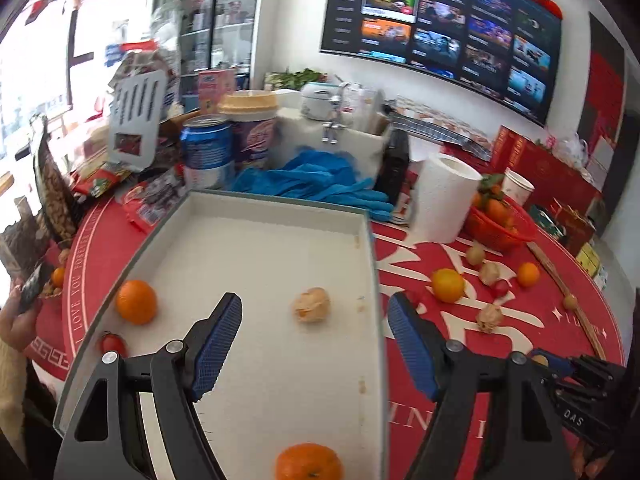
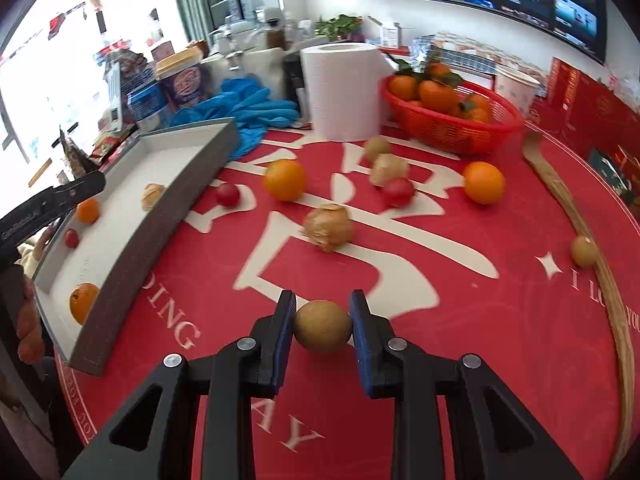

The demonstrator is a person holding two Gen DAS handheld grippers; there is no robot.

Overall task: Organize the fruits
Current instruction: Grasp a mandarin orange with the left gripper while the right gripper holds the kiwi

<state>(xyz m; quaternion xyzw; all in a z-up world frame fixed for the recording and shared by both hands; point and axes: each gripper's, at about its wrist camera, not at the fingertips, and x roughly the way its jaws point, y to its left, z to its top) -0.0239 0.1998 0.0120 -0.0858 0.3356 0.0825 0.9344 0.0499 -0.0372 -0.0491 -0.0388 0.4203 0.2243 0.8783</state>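
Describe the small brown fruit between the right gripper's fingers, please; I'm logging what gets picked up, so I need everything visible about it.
The brown fruit is small, round and tan-brown, with a dull, slightly rough-looking skin and no stem or leaf visible. It looks whole and undamaged. It sits between the two blue pads of the right gripper, which press against its left and right sides. Below it lies the red tablecloth; whether it rests on the cloth or is lifted cannot be told. It is outside the grey tray.

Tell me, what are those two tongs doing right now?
Left tongs open over the tray, empty. Right tongs shut on a brown fruit above the red cloth. Nothing in between.
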